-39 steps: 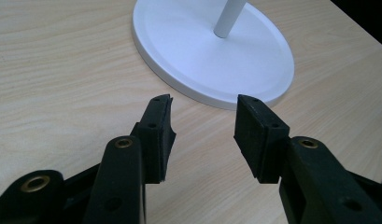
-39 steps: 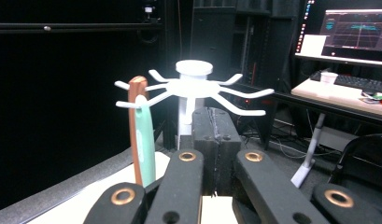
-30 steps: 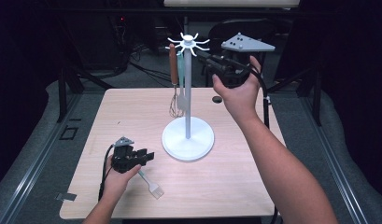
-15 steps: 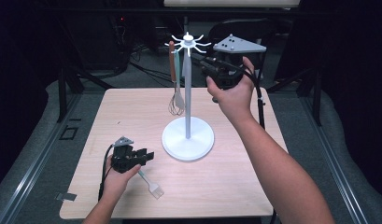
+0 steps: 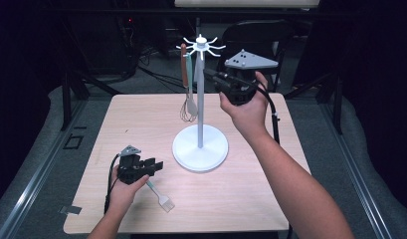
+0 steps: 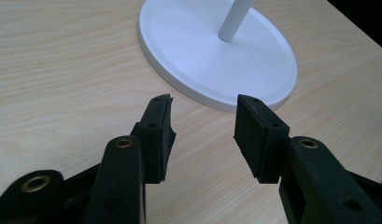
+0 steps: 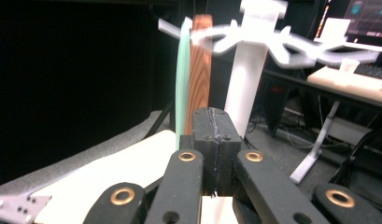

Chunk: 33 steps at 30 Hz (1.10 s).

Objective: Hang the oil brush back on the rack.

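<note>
step: hanging utensils on white hook-topped stand (image 5: 200, 144)
right gripper (image 5: 211, 74): clenched, empty, beside stand top
left gripper (image 5: 153, 164): released, above pale spatula (image 5: 161, 198) near stand base
next: grasp spatula

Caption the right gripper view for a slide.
Shut black right gripper raised before a white hook stand hung with a mint-green handle and brown wooden handle.

Worktop (image 5: 141, 124) pale matt wood grain; stand base (image 6: 216, 56) smooth white plastic, slight sheen; hanging handle (image 7: 199, 70) brown wood; fingers (image 6: 158, 130) matt black.

A dark chair (image 5: 263, 37) stands behind the table (image 5: 141, 124).
</note>
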{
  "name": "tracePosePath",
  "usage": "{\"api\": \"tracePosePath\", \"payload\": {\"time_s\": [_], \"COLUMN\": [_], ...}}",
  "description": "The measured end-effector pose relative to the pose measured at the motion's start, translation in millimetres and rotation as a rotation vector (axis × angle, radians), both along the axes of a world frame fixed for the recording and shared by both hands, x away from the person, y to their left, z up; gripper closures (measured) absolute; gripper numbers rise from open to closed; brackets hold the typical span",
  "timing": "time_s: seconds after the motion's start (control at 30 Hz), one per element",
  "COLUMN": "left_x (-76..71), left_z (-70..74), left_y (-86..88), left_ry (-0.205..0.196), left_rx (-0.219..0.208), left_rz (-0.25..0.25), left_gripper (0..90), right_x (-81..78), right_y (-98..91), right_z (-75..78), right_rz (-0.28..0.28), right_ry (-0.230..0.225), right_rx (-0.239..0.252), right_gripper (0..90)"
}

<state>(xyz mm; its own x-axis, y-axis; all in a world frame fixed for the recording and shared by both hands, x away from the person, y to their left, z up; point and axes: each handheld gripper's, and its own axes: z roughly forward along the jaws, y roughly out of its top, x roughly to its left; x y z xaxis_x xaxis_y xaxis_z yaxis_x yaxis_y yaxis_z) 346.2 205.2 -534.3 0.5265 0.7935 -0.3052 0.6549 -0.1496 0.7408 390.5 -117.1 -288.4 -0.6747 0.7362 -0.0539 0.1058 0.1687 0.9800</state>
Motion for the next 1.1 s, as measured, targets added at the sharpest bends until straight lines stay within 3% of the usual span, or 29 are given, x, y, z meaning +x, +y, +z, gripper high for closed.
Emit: {"api": "tracePosePath", "payload": {"time_s": [0.2, 0.57, 0.7, 0.73, 0.77, 0.87, 0.93, 0.97, 1.1], "left_x": [0.3, 0.9, 1.2, 1.2, 1.2, 1.1, 1.3, 1.3, 1.5], "left_z": [-0.1, -0.4, -0.9, -0.8, -0.7, -0.4, -1.0, -1.0, -1.6], "left_y": [1.1, 4.3, 5.5, 5.8, 6.0, 6.6, 6.9, 6.9, 8.1], "left_ry": [0.0, 0.0, 0.0, 0.0, -0.001, -0.001, -0.006, -0.006, -0.007], "left_rx": [-0.002, 0.002, 0.003, 0.007, 0.007, 0.007, 0.009, 0.009, 0.01], "left_rz": [0.007, 0.021, 0.023, 0.025, 0.028, 0.031, 0.036, 0.036, 0.044], "left_gripper": [56.5, 56.5, 56.5, 56.5, 56.4, 56.4, 56.4, 56.4, 56.4], "right_x": [-0.8, -7.1, -10.7, -10.7, -12.8, -14.5, -16.1, -16.1, -17.7], "right_y": [-2.1, -2.4, 1.7, 1.7, 4.7, 7.8, 11.9, 11.9, 19.4], "right_z": [-20.5, -78.8, -104.1, -104.1, -116.7, -130.0, -146.8, -146.8, -167.2], "right_rz": [0.007, 0.037, 0.053, 0.053, 0.06, 0.073, 0.081, 0.081, 0.102], "right_ry": [0.036, 0.158, 0.21, 0.21, 0.229, 0.264, 0.307, 0.307, 0.384], "right_rx": [-0.009, -0.067, -0.124, -0.124, -0.159, -0.177, -0.208, -0.208, -0.251], "right_gripper": [89.6, 85.1, 83.1, 83.1, 82.6, 81.4, 79.6, 79.6, 76.6]}}
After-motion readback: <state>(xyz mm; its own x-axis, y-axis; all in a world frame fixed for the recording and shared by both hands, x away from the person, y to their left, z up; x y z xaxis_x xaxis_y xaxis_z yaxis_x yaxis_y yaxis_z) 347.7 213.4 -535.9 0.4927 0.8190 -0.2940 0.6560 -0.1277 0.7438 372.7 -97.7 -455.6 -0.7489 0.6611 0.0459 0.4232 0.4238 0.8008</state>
